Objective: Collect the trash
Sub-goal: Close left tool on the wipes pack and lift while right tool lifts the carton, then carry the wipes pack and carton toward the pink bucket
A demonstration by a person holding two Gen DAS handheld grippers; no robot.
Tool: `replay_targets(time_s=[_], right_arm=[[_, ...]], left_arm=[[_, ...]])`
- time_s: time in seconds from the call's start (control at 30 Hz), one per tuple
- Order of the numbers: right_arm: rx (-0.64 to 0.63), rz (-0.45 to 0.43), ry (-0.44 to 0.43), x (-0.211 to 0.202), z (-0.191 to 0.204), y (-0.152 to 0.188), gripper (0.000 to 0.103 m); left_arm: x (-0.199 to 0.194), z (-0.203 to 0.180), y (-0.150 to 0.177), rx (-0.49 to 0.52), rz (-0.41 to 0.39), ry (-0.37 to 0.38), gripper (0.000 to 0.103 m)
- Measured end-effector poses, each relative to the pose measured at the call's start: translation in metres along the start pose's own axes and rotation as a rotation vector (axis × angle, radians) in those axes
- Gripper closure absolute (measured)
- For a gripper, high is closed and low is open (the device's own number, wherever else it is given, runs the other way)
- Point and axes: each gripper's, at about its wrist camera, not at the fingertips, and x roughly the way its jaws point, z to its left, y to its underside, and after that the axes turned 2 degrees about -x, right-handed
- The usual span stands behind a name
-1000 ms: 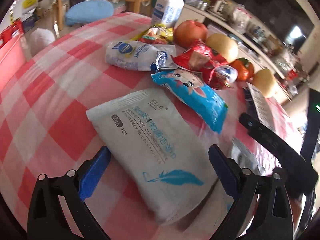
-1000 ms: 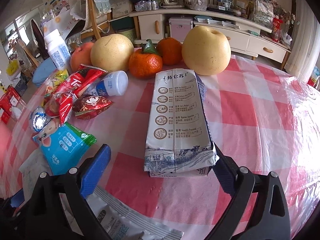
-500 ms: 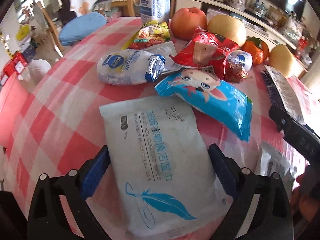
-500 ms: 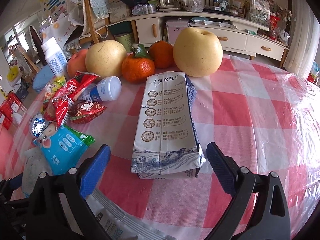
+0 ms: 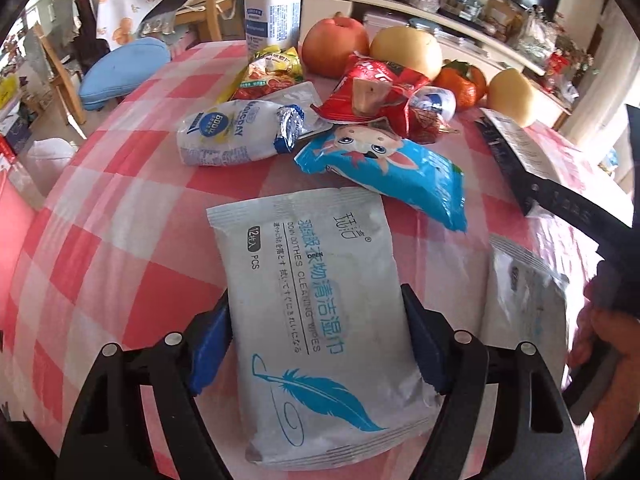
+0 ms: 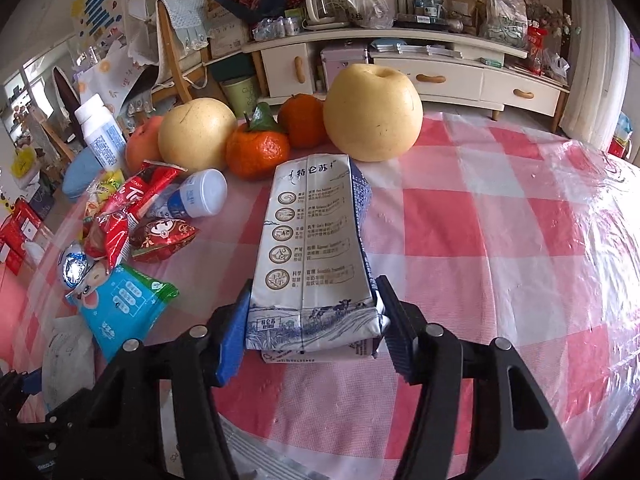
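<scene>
A bench (image 6: 500, 220) under a red-and-white checked cloth carries a wipes packet (image 5: 320, 320), a blue snack bag (image 5: 392, 176), red wrappers (image 5: 380, 88), a crushed white bottle (image 5: 232, 136), a flattened milk carton (image 6: 316, 248), two pears (image 6: 372, 112), oranges (image 6: 256, 152) and an apple (image 5: 334, 46).

Bright daylight in both views, colours vivid. Strong glare on the plastic-covered tablecloth (image 6: 560, 208) at far right in the right wrist view, sheen washing out the checks there. Blown-out window at far left. Soft shadows only, under the milk carton (image 6: 316, 248) and fruit. Heavy fisheye bending, black vignette in all corners. Centre sharp: print on the wipes pack (image 5: 316, 300) is readable. Edges smear slightly; background shelves soft. Foil wrappers show small specular spots.
</scene>
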Motion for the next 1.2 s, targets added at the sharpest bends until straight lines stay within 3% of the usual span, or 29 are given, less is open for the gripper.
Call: replay_targets(time_s=[0.27,0.47,0.7,0.93,1.2], right_arm=[[0.054,0.004,-0.067,-0.008,-0.011,0.003,0.044],[0.043,-0.028,-0.041,-0.025,-0.006,0.011,0.044],[0.059,-0.078,-0.042,-0.048,0.001,0.016,0.044],[0.089,-0.136,-0.083,-0.081,0.014,0.018,0.044],[0.010,-0.162,-0.137,-0.105,0.071,0.017,0.044]], left_arm=[[-0.028,0.015,0.005,0.081,-0.079,0.021,0.026],[-0.043,0.036,-0.003,0.155,-0.174,-0.020,0.026],[-0.052,0.070,-0.019,0.129,-0.280,-0.059,0.026],[-0.058,0.100,-0.029,0.110,-0.335,-0.097,0.026],[-0.072,0.142,-0.035,0.057,-0.374,-0.124,0.026]])
